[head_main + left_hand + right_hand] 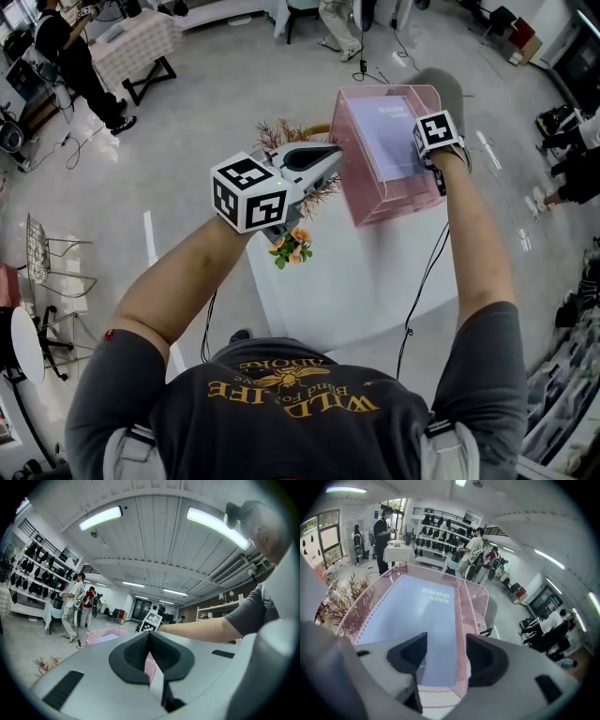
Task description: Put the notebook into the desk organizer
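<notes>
The head view looks from above the person's shoulders steeply down onto the white table (pixel 356 281), with the pink organizer (pixel 398 199) at its far edge. The left gripper view sits near the table's far left corner and is tilted up, so the ceiling (pixel 154 536) fills most of it and the organizer shows small. The right gripper view hangs close over the organizer, facing into it. All three share the organizer and the dried twigs (pixel 281 133).

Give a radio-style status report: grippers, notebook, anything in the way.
Left gripper shut, empty. Right gripper open over the notebook. Notebook lies inside the pink mesh desk organizer. Nothing in the way.
</notes>
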